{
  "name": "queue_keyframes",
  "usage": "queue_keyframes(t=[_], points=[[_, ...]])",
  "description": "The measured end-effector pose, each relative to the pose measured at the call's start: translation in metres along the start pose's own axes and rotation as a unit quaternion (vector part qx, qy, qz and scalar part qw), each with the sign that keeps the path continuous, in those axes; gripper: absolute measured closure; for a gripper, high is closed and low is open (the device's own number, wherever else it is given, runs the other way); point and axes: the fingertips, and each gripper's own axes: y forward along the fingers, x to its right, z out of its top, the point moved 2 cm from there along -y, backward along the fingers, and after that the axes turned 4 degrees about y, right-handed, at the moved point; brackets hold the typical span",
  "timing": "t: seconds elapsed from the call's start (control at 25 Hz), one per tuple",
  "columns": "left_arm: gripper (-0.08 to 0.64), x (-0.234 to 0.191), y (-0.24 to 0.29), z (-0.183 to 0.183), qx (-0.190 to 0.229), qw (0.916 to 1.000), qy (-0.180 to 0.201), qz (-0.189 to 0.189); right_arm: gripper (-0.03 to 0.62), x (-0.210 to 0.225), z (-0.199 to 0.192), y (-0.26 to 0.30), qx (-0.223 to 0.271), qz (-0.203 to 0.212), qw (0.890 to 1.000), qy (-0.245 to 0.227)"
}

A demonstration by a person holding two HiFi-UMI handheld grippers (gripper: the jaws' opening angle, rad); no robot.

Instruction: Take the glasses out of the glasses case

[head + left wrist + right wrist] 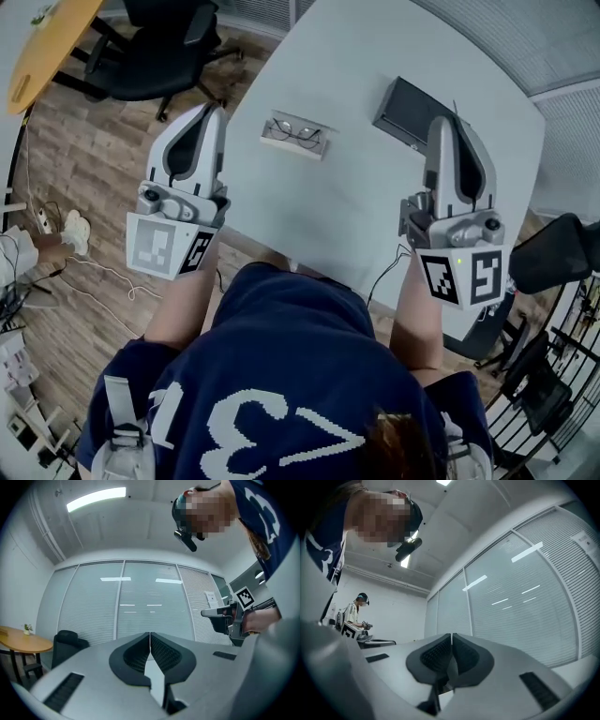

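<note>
Pale grey table [375, 216] carries the glasses [295, 130], which lie near its far edge on a light flat base [279, 142]. We cannot tell if this base is a part of the case or only a cloth. A dark flat box [411, 108], perhaps the case itself, stands well apart to the right.

We hold the left gripper [212, 111] and the right gripper [447, 124] above the near part of the table. Both have their jaws pressed together with nothing between them, and they point away from the glasses.

We judge that the glasses are light and fragile, with a thin frame that bends easily and lenses that are slippery and scratch. It seems best to take them at the bridge or where one arm meets the frame, with a soft grip, never on the lenses.
</note>
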Motion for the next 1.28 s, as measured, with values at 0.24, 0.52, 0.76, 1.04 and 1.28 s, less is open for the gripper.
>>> queue_keyframes(t=[0.24,0.52,0.76,1.04,1.28], points=[[0.541,-0.036,-0.038,-0.008,-0.020,0.9978,0.005,0.062,0.561,-0.042,-0.027,0.045,-0.029,0.076,0.997,0.013],[0.541,-0.052,-0.056,-0.041,-0.043,0.9938,-0.012,0.101,0.561,-0.071,-0.104,0.075,-0.153,0.142,0.978,0.008],[0.541,-0.052,-0.056,-0.077,-0.070,0.9915,-0.039,0.103,0.561,-0.082,-0.196,0.083,-0.265,0.155,0.951,-0.032],[0.541,-0.053,-0.067,-0.120,-0.106,0.9866,-0.066,0.105,0.560,-0.087,-0.314,0.084,-0.378,0.169,0.908,-0.061],[0.541,-0.055,-0.077,-0.144,-0.130,0.9824,-0.078,0.109,0.482,-0.082,-0.395,0.082,-0.469,0.180,0.859,-0.099]])
